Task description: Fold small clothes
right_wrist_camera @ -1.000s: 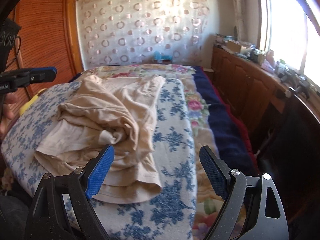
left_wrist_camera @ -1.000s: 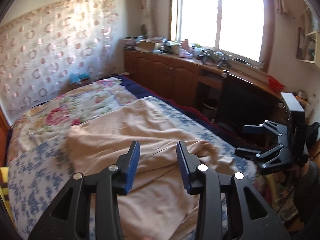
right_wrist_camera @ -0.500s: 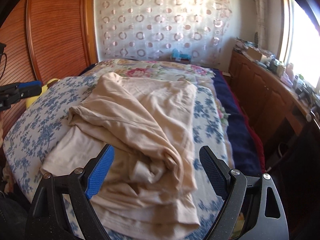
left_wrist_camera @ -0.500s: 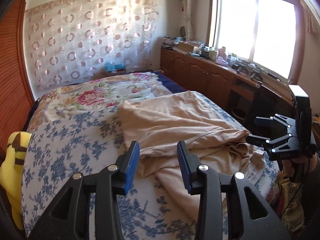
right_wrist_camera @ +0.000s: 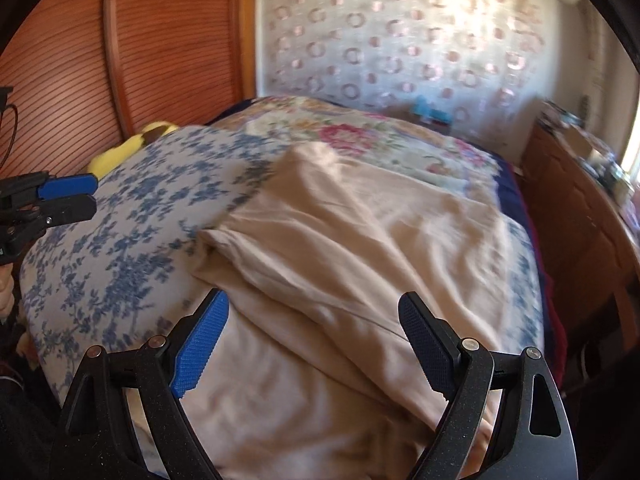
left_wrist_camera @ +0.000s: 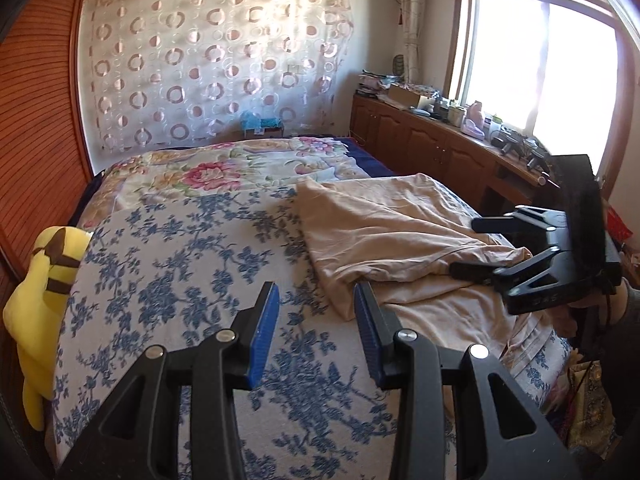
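A crumpled beige garment (left_wrist_camera: 392, 232) lies on the blue-flowered blanket (left_wrist_camera: 180, 260) of a bed, loosely folded over itself with its near edge at the bed's front. My left gripper (left_wrist_camera: 316, 292) hovers open over the blanket just left of the garment's left corner, nothing between its blue pads. In the right wrist view the garment (right_wrist_camera: 360, 240) fills the middle, and my right gripper (right_wrist_camera: 314, 300) stands wide open above its near part, holding nothing. Each gripper also shows in the other view: the right gripper (left_wrist_camera: 468, 246) over the garment's right side, the left gripper (right_wrist_camera: 68, 196) at the left edge.
A yellow plush toy (left_wrist_camera: 44, 280) lies at the bed's left edge against a wooden wardrobe (left_wrist_camera: 32, 120). A flowered quilt (left_wrist_camera: 224, 168) covers the far half. Wooden cabinets (left_wrist_camera: 420, 144) with clutter run under the window on the right.
Both grippers have swung to the left. The left one has gone from over the garment to over bare blanket. The right one has moved from the blanket's right side to above the garment.
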The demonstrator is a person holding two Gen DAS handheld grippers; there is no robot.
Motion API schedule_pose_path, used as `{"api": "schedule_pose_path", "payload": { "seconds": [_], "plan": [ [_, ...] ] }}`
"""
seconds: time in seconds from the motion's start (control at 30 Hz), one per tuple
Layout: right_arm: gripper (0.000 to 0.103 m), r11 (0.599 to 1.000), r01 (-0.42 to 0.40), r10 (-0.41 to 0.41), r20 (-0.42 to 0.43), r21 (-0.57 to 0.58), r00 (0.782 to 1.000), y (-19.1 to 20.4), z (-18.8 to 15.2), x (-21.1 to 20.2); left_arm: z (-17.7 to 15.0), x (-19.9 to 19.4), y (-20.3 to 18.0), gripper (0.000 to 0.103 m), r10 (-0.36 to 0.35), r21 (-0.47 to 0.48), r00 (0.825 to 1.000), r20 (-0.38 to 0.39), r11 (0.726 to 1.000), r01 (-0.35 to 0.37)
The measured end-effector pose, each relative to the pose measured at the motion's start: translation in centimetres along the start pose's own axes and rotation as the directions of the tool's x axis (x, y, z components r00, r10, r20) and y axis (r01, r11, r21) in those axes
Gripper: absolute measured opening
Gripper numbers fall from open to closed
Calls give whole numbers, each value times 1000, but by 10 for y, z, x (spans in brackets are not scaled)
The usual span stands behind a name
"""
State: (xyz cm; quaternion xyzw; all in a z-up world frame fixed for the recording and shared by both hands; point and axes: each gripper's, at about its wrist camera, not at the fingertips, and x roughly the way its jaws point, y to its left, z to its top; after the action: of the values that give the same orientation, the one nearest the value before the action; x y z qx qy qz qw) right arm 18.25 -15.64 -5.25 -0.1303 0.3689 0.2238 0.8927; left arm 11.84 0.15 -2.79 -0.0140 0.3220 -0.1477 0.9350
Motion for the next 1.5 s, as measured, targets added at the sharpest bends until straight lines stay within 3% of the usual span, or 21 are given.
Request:
{"api": "schedule_pose_path", "payload": {
  "seconds": [0.3,0.47,0.6,0.67,0.73,0.8,1.0,1.13,1.37,1.5],
  "plan": [
    [87,989,-114,103,-103,-100,989,51,25,62,-5,-10,19,37,18,-27,1000,11,999,-18],
    [81,979,-127,101,-161,-162,982,75,28,89,-10,-4,25,37,12,-43,1000,-4,999,-12],
    [66,974,-108,67,-201,-198,977,83,27,107,-13,-1,27,37,7,-47,1000,-10,999,-7],
    [52,975,-119,81,-195,-190,977,79,29,108,-15,0,27,37,6,-50,1000,-13,999,-7],
    [23,976,-107,69,-195,-189,978,75,31,107,-17,2,28,37,5,-52,1000,-18,999,-6],
    [8,976,-95,58,-186,-196,981,71,32,105,-18,2,28,37,3,-55,1000,-20,998,-4],
    [6,991,-78,72,-57,-113,996,29,49,72,-20,4,24,37,-8,-46,1000,-27,999,6],
    [5,999,20,-19,30,-42,999,-19,74,45,-19,3,22,37,-12,-42,1000,-26,999,10],
    [5,978,190,-192,23,88,981,-111,100,41,-19,5,20,37,-18,-39,999,-32,999,16],
    [5,948,295,-293,-30,120,956,-151,105,57,-21,8,19,37,-22,-33,999,-43,999,20]
  ]
}}
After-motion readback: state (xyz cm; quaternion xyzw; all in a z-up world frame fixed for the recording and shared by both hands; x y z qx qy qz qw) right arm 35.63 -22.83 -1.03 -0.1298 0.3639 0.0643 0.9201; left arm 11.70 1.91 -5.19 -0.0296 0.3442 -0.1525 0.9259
